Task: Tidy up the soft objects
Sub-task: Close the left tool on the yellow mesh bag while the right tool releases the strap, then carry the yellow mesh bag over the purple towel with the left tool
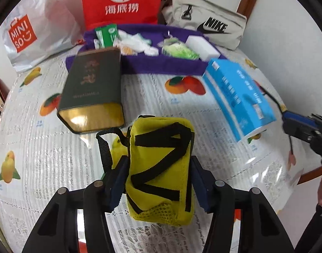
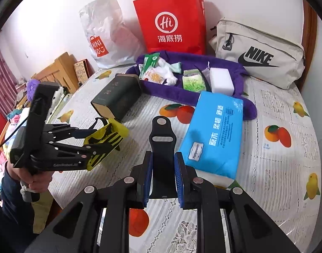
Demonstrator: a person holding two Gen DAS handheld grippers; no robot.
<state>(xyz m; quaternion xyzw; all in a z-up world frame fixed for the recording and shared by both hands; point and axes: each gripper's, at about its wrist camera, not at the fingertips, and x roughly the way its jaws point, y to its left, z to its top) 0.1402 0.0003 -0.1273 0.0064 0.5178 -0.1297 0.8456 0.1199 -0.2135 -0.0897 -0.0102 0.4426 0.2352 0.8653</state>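
Your left gripper held the pouch over the near table, with the tin lying just beyond it to the left and the tissue pack to the right. Farther back lay the cloth with the sponge and packets on it. Behind it, left to right, stood the plastic bag, paper bag and waist bag. Your right gripper held a strap near the tissue pack's left.
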